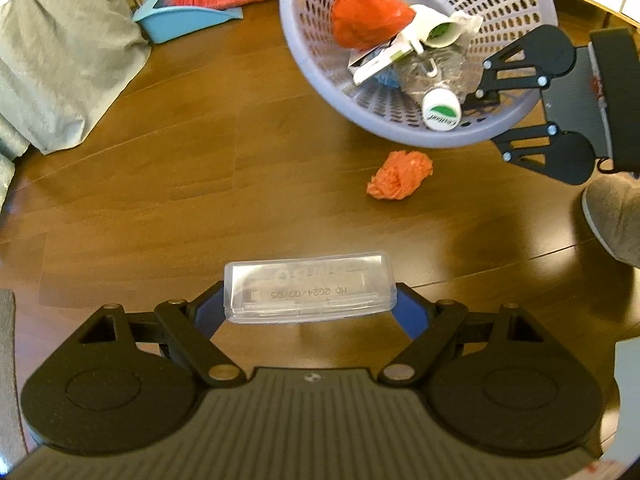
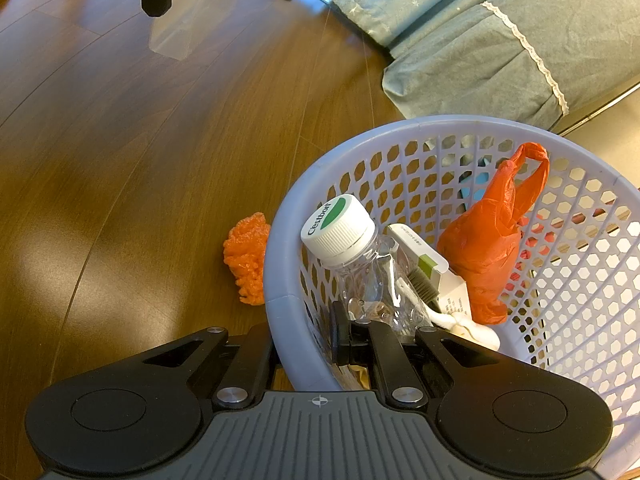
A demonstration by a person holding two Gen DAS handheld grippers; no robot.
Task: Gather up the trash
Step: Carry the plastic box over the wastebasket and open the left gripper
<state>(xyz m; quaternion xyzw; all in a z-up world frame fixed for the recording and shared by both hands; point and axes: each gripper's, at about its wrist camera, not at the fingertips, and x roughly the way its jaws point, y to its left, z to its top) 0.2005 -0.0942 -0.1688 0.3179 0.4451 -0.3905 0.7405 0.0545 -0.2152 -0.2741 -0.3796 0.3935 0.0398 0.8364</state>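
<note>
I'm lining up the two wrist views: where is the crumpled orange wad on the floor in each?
Left wrist: the orange wad lies right of centre, just below the basket.
Right wrist: lower centre-left, against the basket's left rim.
Shared landmark: the white bottle cap inside the basket.

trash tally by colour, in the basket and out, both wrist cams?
Orange: 2, bag in the basket, crumpled wad on the floor
Clear: 2, bottle in basket, case in left gripper
White: 2, box, cup, both in basket
Total: 6
</note>
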